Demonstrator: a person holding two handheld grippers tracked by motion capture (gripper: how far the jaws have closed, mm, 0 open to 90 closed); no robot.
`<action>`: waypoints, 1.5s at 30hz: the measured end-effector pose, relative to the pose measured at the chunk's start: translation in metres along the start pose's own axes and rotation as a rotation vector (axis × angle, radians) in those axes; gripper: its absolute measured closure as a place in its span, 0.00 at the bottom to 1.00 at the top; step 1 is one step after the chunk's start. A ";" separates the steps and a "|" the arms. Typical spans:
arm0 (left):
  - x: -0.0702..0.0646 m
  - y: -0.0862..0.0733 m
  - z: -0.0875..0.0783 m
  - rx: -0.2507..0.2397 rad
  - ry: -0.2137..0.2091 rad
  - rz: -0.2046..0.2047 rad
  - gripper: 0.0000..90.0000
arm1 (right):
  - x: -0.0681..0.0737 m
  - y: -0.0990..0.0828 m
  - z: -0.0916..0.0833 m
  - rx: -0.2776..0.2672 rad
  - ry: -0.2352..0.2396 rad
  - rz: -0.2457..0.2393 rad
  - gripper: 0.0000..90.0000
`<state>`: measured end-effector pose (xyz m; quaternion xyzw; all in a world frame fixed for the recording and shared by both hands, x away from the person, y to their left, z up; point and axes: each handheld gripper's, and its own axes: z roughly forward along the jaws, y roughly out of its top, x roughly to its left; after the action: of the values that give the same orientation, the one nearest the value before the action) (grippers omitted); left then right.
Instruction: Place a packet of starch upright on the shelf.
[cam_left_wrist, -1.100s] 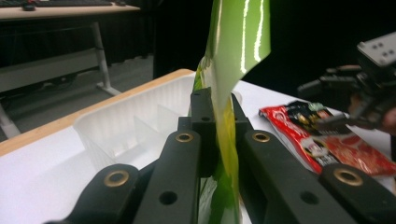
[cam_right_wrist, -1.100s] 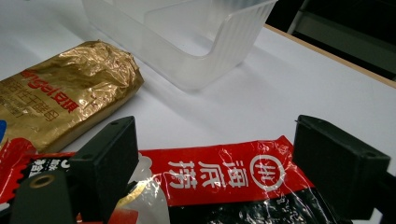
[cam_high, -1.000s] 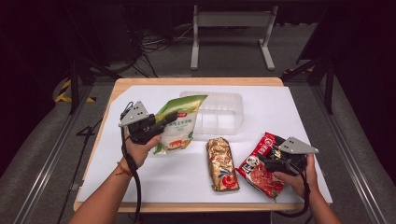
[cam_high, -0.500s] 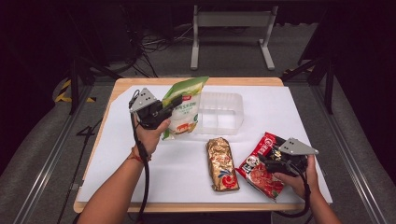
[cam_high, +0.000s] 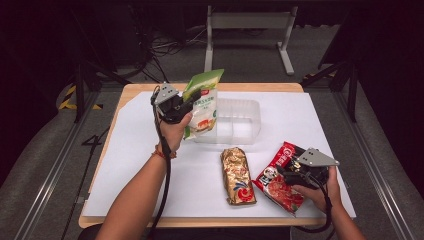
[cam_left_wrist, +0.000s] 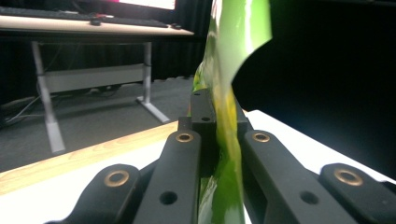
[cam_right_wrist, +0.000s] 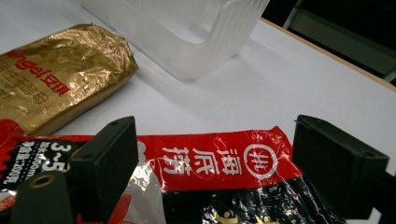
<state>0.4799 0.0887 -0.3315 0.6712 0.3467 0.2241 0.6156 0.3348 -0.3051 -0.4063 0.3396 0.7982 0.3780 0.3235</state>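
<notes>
Left hand: your left hand (cam_high: 175, 131) is raised above the table (cam_high: 150, 91), forearm slanting up from the near edge, with the left gripper (cam_high: 192, 100) pointing toward the tub (cam_high: 240, 122).
Left grip: your jaws are pressed tight on the green bag (cam_high: 202, 102), pinching it at its edge; in the left gripper view the green film (cam_left_wrist: 224, 140) runs up between the two jaws.
Green bag: it hangs upright in the air, over the near left corner of the tub.
Right hand: your right hand (cam_high: 320, 187) rests low at the near right of the table, with the right gripper (cam_high: 285, 172) over the red pack (cam_high: 277, 182).
Right grip: your jaws stand spread, one on either side of the red pack's top (cam_right_wrist: 219, 161), not pressing it.
Red pack: lies flat on the white sheet (cam_high: 130, 150), at a slant.
Gold pack: the gold pack (cam_high: 237, 175) lies flat between your two hands, just beside the red pack and near the tub's front wall.
Tub: clear plastic, set mid-table on the sheet.
</notes>
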 end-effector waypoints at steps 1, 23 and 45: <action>0.000 0.001 0.003 -0.002 0.009 0.004 0.98 | 0.001 0.000 0.001 0.003 -0.005 -0.008 0.17; 0.012 0.003 0.046 0.003 0.147 -0.015 0.98 | 0.002 -0.002 0.003 0.015 -0.009 -0.025 0.17; 0.007 -0.030 0.052 0.039 0.084 0.004 0.97 | 0.003 -0.003 0.005 0.026 -0.007 -0.043 0.17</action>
<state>0.5170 0.0591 -0.3695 0.6737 0.3755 0.2465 0.5869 0.3361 -0.3018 -0.4119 0.3280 0.8088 0.3595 0.3301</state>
